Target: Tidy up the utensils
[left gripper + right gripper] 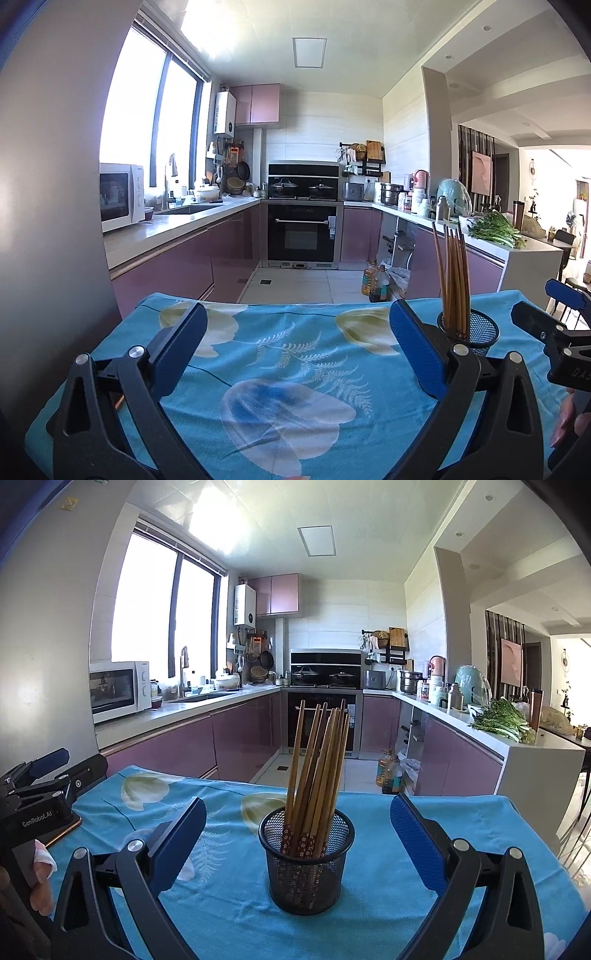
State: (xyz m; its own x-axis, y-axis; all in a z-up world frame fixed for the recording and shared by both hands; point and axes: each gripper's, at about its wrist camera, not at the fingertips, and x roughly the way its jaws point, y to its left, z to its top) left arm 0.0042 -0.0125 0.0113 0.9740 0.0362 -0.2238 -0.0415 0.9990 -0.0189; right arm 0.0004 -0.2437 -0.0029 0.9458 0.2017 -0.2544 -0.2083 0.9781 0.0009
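Note:
A black mesh cup (306, 864) stands upright on the blue floral tablecloth (388, 904) and holds several wooden chopsticks (317, 768), thick ends up. My right gripper (298, 823) is open and empty, its blue pads on either side of the cup without touching it. In the left wrist view the cup (476, 328) and chopsticks (452, 277) stand just right of my left gripper (295, 332), which is open and empty above the cloth (280, 369). Each gripper shows at the edge of the other's view.
The table's far edge drops to the kitchen floor, where oil bottles (389, 773) stand. Purple cabinets run along both sides, with a microwave (118, 690) on the left counter and greens (502, 722) on the right counter.

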